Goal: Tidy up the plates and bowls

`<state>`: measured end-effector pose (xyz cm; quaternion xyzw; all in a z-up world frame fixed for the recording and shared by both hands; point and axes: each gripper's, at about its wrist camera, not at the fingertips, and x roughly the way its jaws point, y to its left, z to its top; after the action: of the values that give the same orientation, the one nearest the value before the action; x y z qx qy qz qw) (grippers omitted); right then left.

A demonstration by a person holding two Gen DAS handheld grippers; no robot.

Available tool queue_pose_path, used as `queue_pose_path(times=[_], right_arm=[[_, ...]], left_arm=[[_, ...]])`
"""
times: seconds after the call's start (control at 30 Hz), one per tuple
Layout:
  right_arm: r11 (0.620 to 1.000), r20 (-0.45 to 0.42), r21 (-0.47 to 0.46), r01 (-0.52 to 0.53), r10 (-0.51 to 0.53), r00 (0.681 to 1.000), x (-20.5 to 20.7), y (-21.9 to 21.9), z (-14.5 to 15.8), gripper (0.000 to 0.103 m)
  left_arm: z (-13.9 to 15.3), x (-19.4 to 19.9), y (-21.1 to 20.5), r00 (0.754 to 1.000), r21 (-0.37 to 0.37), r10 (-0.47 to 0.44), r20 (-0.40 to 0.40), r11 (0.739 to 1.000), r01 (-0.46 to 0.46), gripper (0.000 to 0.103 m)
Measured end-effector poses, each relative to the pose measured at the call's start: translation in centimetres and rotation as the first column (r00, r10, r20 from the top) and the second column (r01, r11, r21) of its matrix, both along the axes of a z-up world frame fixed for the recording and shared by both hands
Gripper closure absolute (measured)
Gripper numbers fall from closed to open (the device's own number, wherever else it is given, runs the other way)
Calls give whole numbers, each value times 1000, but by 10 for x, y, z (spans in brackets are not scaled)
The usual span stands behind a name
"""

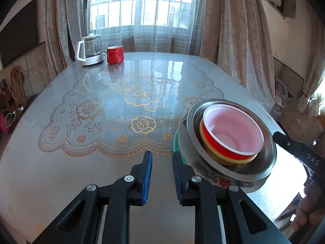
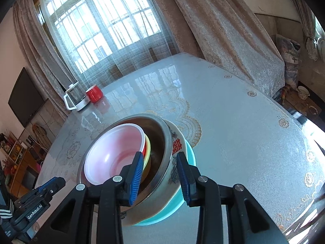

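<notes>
Nested stack of dishes near the right edge of the glossy tabletop [image 1: 142,77], over the fringe of a gold floral lace mat [image 1: 113,109]. At the bottom a teal plate [image 2: 162,213], on it a white patterned plate [image 2: 172,174] with red characters, then a steel bowl [image 1: 239,168], inside that a yellow bowl [image 1: 215,154], and on top a red bowl [image 1: 227,142] with a pale pink-white inside. Red bowl sitting off-centre, pushed toward one side of the steel bowl. Left gripper [image 1: 162,174] low over the tabletop just left of the stack, jaws a narrow gap apart with nothing between the blue pads, the right-hand pad close against the teal plate's edge; touching or not, cannot tell. Right gripper [image 2: 160,180] over the near side of the stack, jaws apart and astride the rims of the steel bowl and the white patterned plate, pads not seen pressing on either. Far corner of the tabletop: a glass kettle [image 1: 89,49] with a white handle and base, and a red mug [image 1: 115,54] just beside it, both well apart from the stack. Behind, a barred window [image 1: 142,4] with sheer and beige curtains.
</notes>
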<state>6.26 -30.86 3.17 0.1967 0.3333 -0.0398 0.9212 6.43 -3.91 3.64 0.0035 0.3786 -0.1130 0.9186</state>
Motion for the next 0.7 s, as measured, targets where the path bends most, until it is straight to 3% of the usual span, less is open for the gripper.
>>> queue_pose_path(times=[0.13, 0.37, 0.7], right_arm=[[998, 19, -64, 19, -18, 1000, -10, 11, 5, 64], [988, 56, -153, 1, 8, 998, -22, 40, 7, 63], [985, 46, -169, -25, 33, 998, -23, 56, 3, 61]], left_arm=[[-3, -7, 6, 998, 26, 62, 16, 998, -62, 77], [-10, -17, 12, 995, 35, 94, 19, 995, -94, 75], [-3, -30, 12, 995, 21, 73, 61, 997, -75, 59]])
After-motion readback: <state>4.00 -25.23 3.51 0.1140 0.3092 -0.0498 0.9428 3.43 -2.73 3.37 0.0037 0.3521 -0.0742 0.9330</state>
